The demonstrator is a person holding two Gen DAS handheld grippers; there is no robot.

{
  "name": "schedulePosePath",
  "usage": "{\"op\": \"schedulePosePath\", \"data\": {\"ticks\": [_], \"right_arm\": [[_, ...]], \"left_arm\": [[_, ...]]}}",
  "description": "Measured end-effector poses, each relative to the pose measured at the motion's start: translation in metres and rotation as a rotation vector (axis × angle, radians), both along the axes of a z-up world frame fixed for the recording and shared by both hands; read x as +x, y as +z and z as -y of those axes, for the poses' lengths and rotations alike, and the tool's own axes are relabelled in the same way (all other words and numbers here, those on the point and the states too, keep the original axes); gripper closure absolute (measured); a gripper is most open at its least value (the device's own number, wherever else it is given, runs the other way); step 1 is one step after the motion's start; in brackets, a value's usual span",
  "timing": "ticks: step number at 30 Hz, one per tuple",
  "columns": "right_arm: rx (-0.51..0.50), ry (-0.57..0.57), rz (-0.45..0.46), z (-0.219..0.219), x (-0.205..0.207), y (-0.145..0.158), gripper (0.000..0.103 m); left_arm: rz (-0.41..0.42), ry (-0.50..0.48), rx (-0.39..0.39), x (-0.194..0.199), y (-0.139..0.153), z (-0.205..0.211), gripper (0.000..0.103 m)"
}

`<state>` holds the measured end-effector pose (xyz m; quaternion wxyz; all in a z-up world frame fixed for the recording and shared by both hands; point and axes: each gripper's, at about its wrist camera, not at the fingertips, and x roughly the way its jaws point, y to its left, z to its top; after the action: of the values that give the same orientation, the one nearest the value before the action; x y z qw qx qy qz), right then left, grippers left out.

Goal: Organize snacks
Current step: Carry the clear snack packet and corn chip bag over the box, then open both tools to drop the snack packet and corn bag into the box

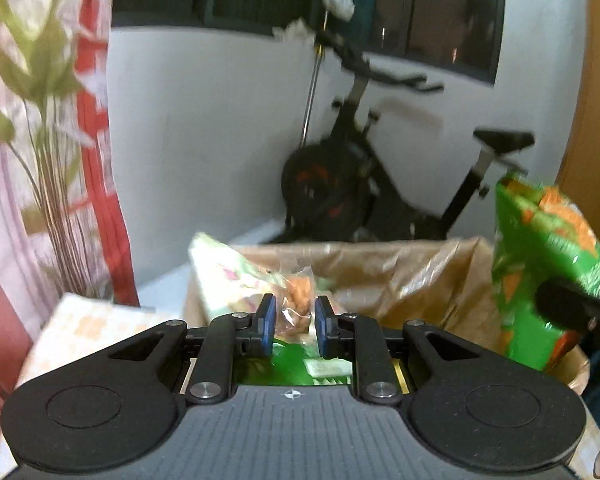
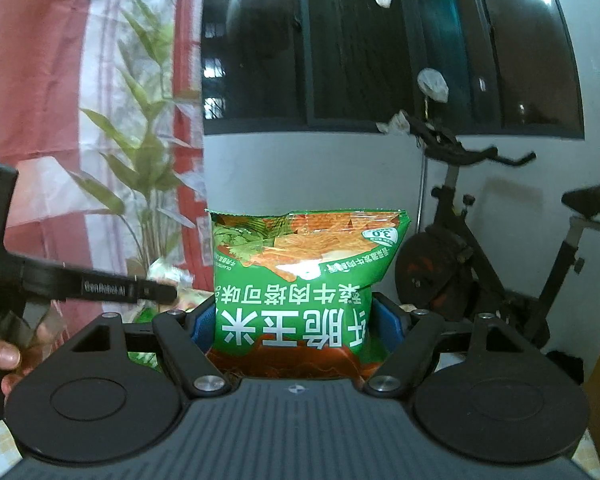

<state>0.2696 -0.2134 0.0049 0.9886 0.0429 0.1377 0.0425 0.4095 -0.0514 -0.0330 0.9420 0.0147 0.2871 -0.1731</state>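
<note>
My right gripper (image 2: 296,320) is shut on a green corn-chip bag (image 2: 304,280), held upright with its print upside down. The same bag shows in the left wrist view (image 1: 540,256), raised over the right edge of a cardboard box (image 1: 400,276) lined with brown plastic. My left gripper (image 1: 295,320) is open and empty, above the box's near side. Inside the box lie a pale snack packet (image 1: 228,272), a clear bag of orange snacks (image 1: 298,292) and a green packet (image 1: 284,364).
An exercise bike (image 1: 360,184) stands behind the box by the white wall. A leafy plant (image 1: 48,152) and red-and-pink curtain (image 1: 96,160) are at the left. A patterned tablecloth (image 1: 80,328) lies under the box. A dark window (image 2: 380,40) is above.
</note>
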Motion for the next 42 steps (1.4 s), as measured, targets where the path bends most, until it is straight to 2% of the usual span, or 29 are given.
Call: {"op": "schedulePosePath", "data": {"ticks": [5,7,11,15,17,18,20,22,27,36,42], "right_arm": [[0.028,-0.01,-0.055,0.008,0.01,-0.014,0.025],[0.018,-0.004,-0.073,0.008,0.014,-0.018,0.025],[0.002,0.006,-0.09,0.005,0.018,-0.02,0.025],[-0.019,0.004,-0.114,0.002,0.024,-0.025,0.025],[-0.023,0.002,-0.131,0.001,0.028,-0.028,0.025],[-0.022,0.005,-0.143,0.001,0.03,-0.029,0.025],[-0.022,0.016,-0.169,0.0,0.034,-0.03,0.024],[-0.029,0.017,-0.183,-0.002,0.036,-0.031,0.022],[-0.017,0.014,-0.167,-0.002,0.031,-0.027,0.012],[-0.011,0.022,-0.128,0.001,-0.001,-0.013,0.012],[0.021,0.021,-0.095,0.01,-0.037,-0.014,0.012]], "left_arm": [[-0.044,-0.009,0.086,0.009,-0.007,0.008,0.081],[-0.08,-0.006,0.108,0.016,-0.01,0.01,0.081],[-0.1,-0.016,0.159,0.021,-0.017,0.016,0.081],[-0.123,-0.025,0.159,0.026,-0.019,0.017,0.081],[-0.107,-0.032,0.152,0.026,-0.017,0.016,0.079],[-0.101,-0.037,0.155,0.025,-0.016,0.016,0.075],[-0.086,-0.047,0.159,0.02,-0.013,0.018,0.04],[-0.044,-0.051,0.155,0.013,-0.007,0.018,0.03],[0.002,-0.054,0.127,0.0,0.009,0.014,0.03],[0.066,0.01,0.072,-0.035,0.027,-0.016,0.03],[0.13,0.031,-0.001,-0.079,0.023,-0.06,0.03]]}}
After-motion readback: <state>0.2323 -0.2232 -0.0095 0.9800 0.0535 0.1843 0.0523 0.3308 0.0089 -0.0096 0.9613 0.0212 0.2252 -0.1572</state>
